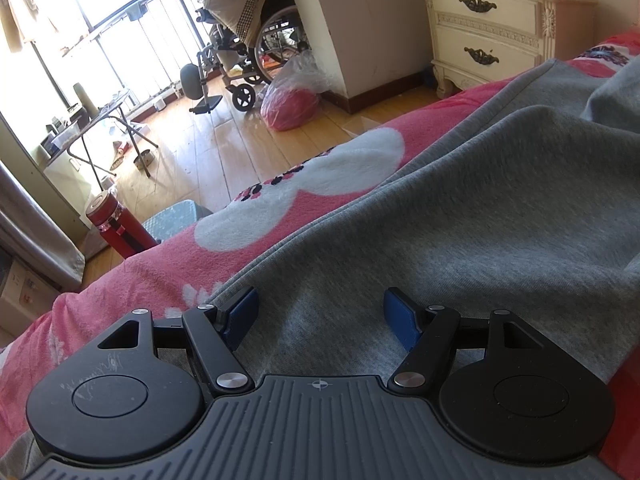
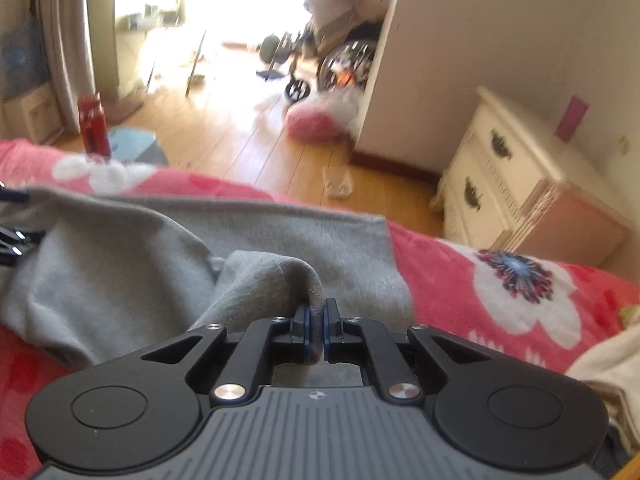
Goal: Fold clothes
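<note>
In the left wrist view, the far left holds a folding desk by the bright window, cluttered with small items too blurred to name. Below it a red flask stands on the wooden floor beside the bed. Further right, a wheelchair piled with bedding is parked near the window, and a plastic bag with something red inside lies just in front of it. A cream nightstand with two drawers stands against the wall at upper right. A pink flowered blanket covers the bed, and the grey garment is spread across it, filling the middle and right of the picture. The left tool hovers over the garment's near part with its blue fingers spread wide; nothing sits between them, and whether the tips touch the cloth cannot be told

The right wrist view is blurred. At its far left edge a sliver of the left tool shows at the garment's edge. The flask stands beyond the blanket, the wheelchair and bag sit mid-frame on the floor, and the nightstand is at right. The garment lies across the bed from left to centre, one fold raised into a ridge. The right tool has its fingers pressed nearly together, pinching that raised fold of grey cloth, which runs down between them. A pale cloth shows at the right edge
</note>
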